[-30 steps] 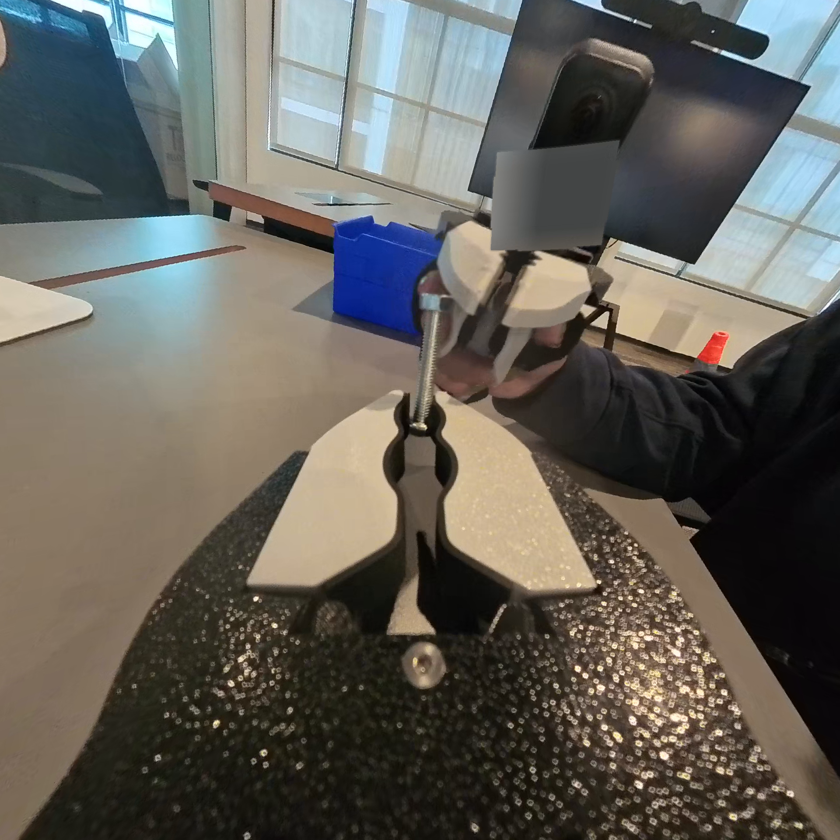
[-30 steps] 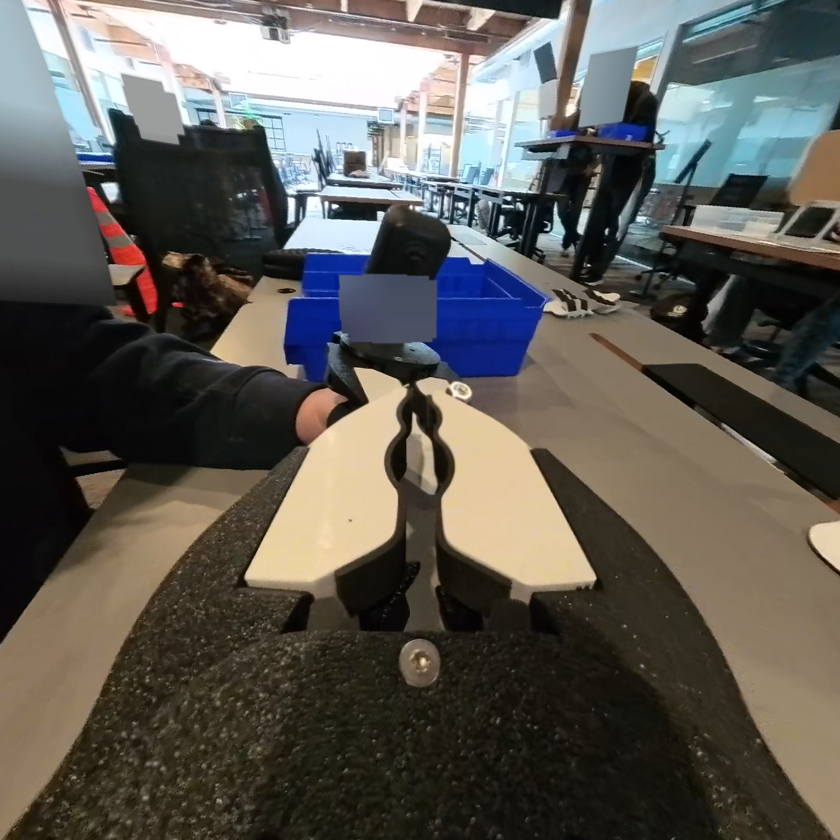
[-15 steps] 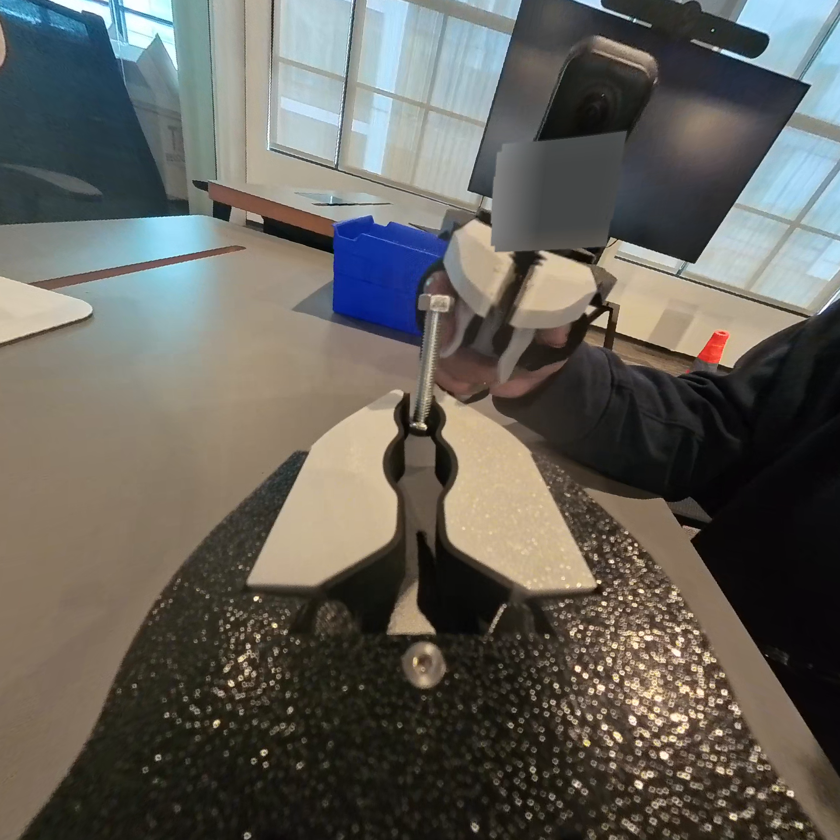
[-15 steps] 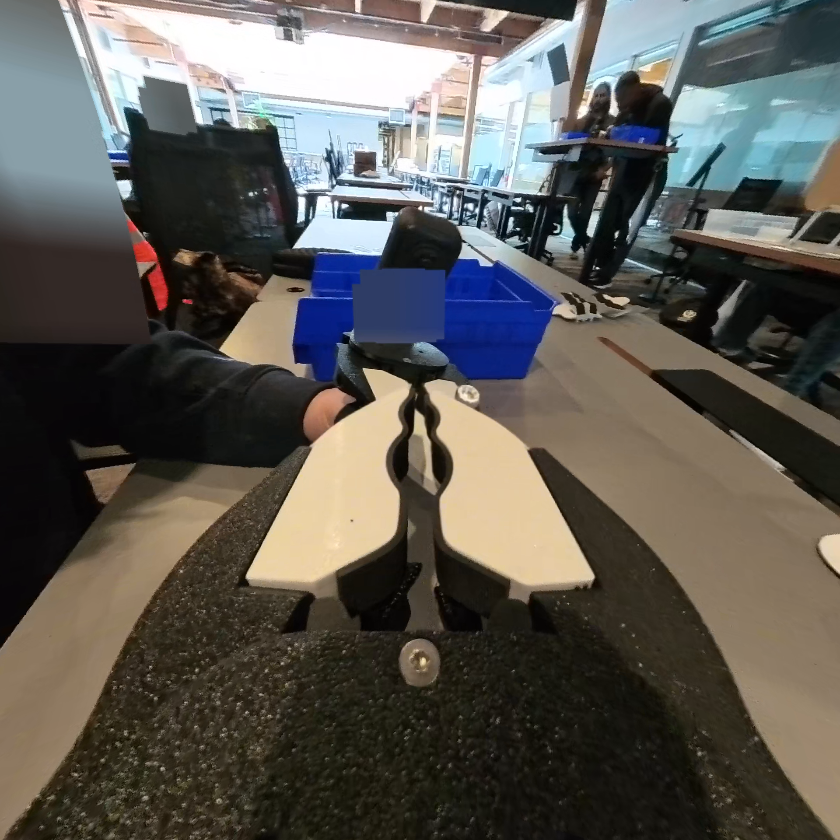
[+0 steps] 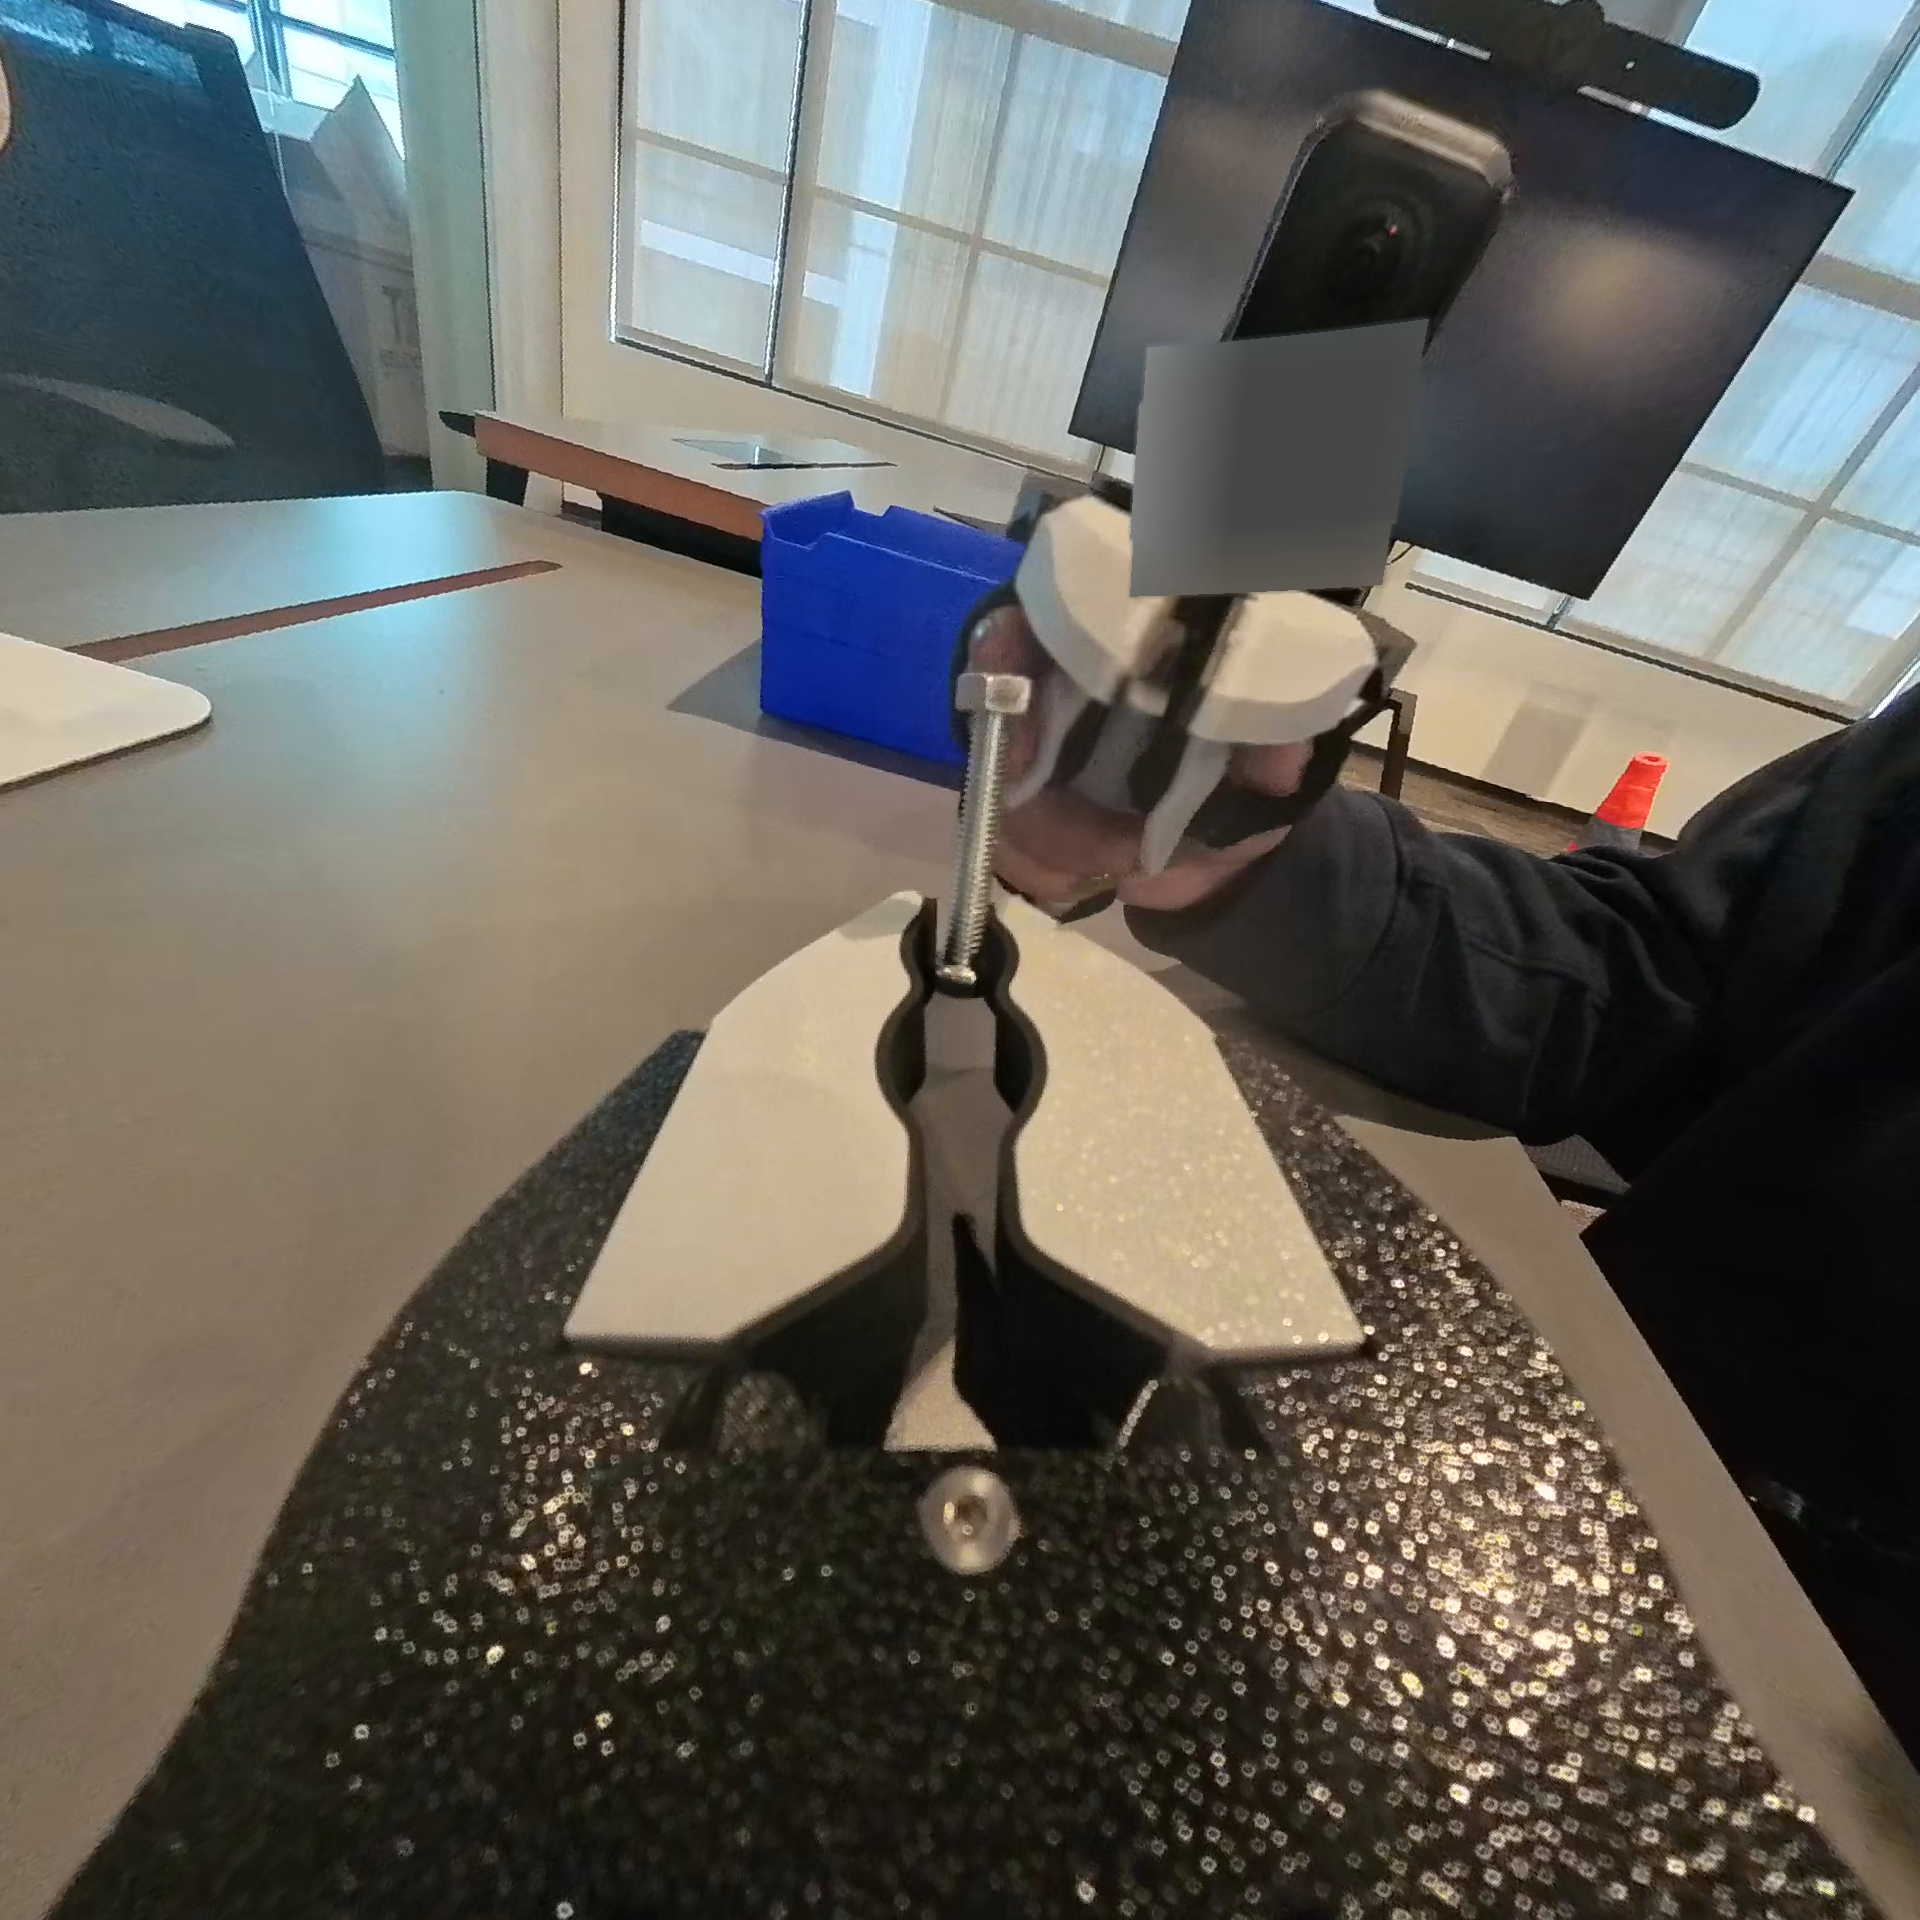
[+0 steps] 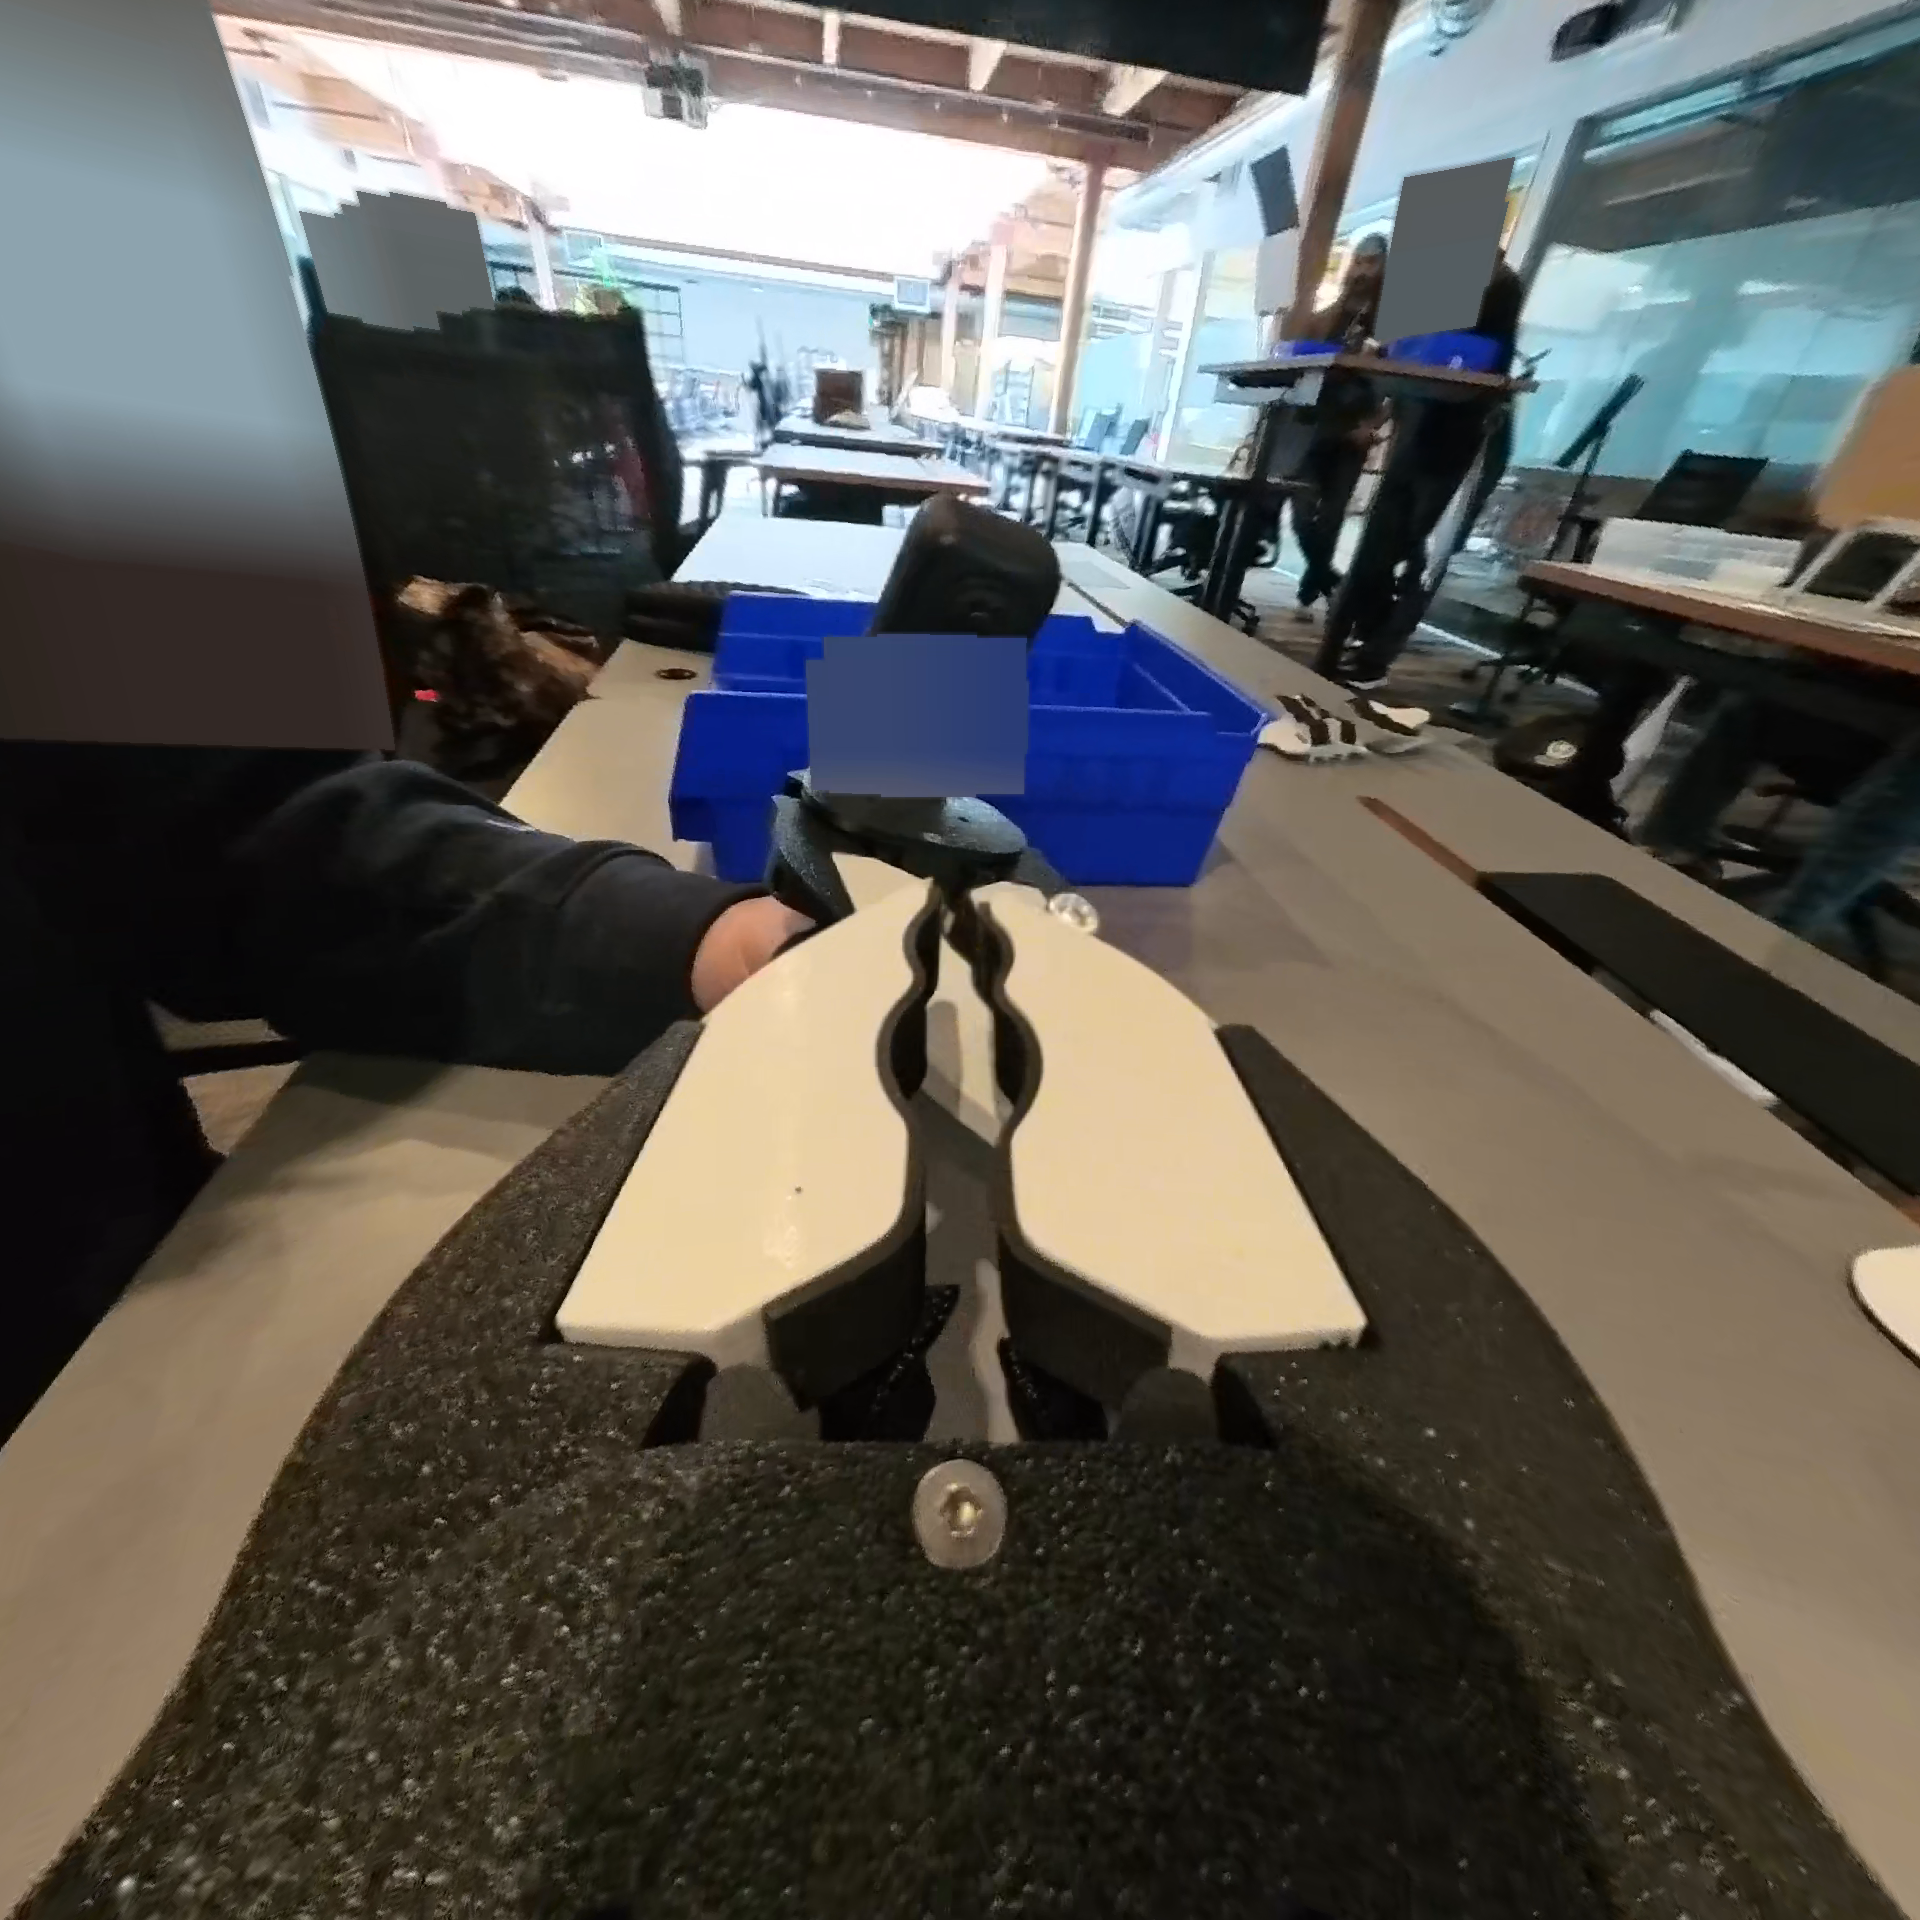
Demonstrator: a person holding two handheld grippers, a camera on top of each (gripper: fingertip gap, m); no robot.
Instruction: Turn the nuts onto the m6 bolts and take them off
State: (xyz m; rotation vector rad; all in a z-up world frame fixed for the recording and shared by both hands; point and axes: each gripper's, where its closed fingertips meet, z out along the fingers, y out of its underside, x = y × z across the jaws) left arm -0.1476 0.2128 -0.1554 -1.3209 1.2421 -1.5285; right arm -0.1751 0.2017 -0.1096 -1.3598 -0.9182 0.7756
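Note:
My left gripper (image 5: 961, 925) is shut on the lower end of a threaded silver bolt (image 5: 977, 831). The bolt stands nearly upright above the grey table (image 5: 416, 935). A hex piece (image 5: 992, 691) sits at its top end; I cannot tell if it is the head or a nut. My right gripper (image 5: 1107, 821), held in a hand, hovers just right of the bolt's top without gripping it. In the right wrist view the right gripper (image 6: 961, 899) has its jaws closed to a narrow slit with nothing seen between them. The bolt's shiny top (image 6: 1070, 912) shows just right of its tips.
A blue bin (image 5: 873, 644) stands on the table behind the bolt; it also shows in the right wrist view (image 6: 1143, 790). A white pad (image 5: 83, 707) lies at the far left. A black strip (image 6: 1714, 997) runs along the table. A dark sleeve (image 5: 1507, 987) reaches in from the right. One gripper's finger ends stand about 5 cm off the other's.
The right gripper has shifted and tilted slightly beside the bolt's top. The left gripper and the bolt have stayed put.

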